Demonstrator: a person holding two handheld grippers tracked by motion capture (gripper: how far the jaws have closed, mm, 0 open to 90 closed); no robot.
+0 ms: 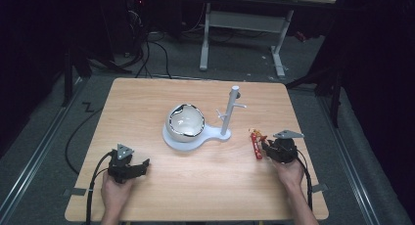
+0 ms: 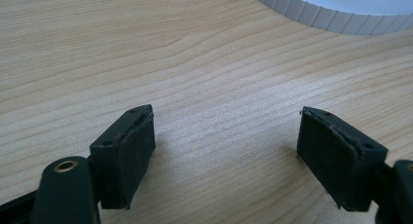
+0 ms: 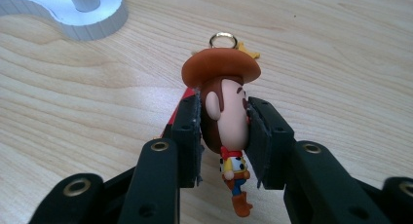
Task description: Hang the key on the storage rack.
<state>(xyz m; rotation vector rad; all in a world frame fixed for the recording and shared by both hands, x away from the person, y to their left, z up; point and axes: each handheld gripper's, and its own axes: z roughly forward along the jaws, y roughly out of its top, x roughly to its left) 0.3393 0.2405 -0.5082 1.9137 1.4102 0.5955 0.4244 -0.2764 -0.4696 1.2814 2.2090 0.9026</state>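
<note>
The right hand-held gripper (image 3: 221,136) is clamped on the head of a cowboy keychain figure (image 3: 226,112) at the right side of the worktop (image 1: 147,102). The figure's long axis runs along the jaws, its gold ring (image 3: 223,40) pointing away from the hand. The white peg stand (image 1: 229,112) lies up and to the left, nearer this hand. The left hand-held gripper (image 2: 226,146) rests wide open and empty. No writing is legible, though the high view is probably too coarse to show any.
</note>
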